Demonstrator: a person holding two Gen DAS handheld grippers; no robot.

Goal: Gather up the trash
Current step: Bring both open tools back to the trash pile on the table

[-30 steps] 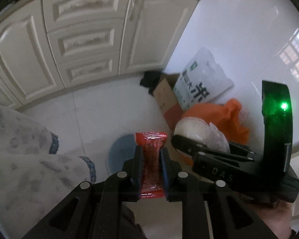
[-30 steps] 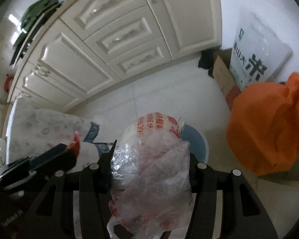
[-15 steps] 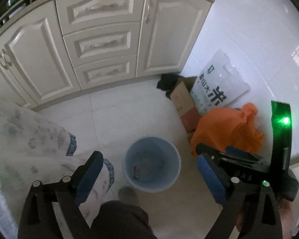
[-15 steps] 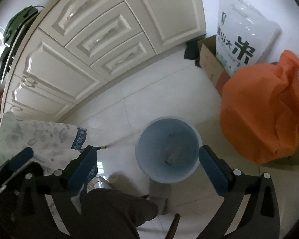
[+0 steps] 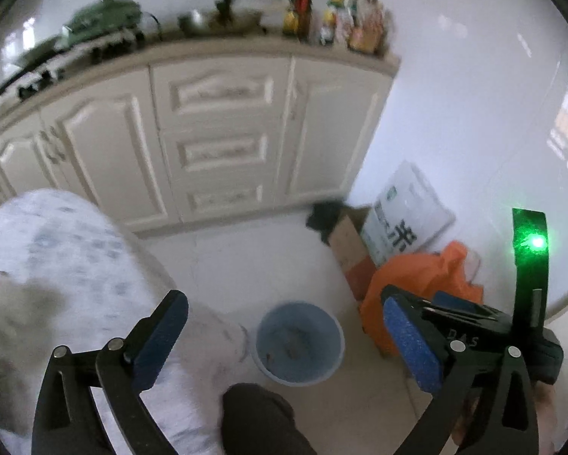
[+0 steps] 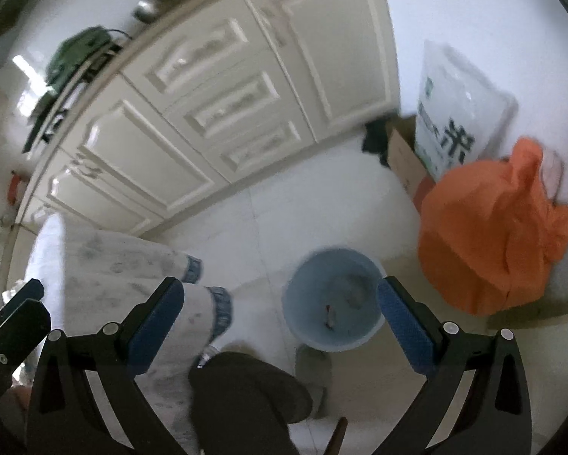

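A light-blue waste bin [image 5: 272, 318] stands on the white floor below both grippers. Inside it lie a crumpled clear plastic bag [image 6: 350, 292] and a small red wrapper [image 6: 328, 314]. My left gripper [image 5: 284, 299] hangs above the bin, its jaws opening wide with nothing between the blue pads. My right gripper [image 6: 280, 284] is open and empty too, with the bin [image 6: 306, 303] showing just inside its right finger. In the left wrist view the right gripper [image 5: 454, 318] sits close on the right, its green light on.
An orange bag [image 6: 488, 235], a white rice sack [image 6: 458, 125] and a cardboard box [image 6: 405, 151] lie against the wall, right of the bin. Cream cabinets [image 5: 215, 140] run behind. A patterned tablecloth [image 5: 56, 265] hangs at left. The person's dark knee [image 6: 242, 394] is below.
Both grippers opened and let go of the red wrapper and the plastic bag, which now lie in the bin. Both hands have since risen, so the bin looks smaller and the countertop shows.
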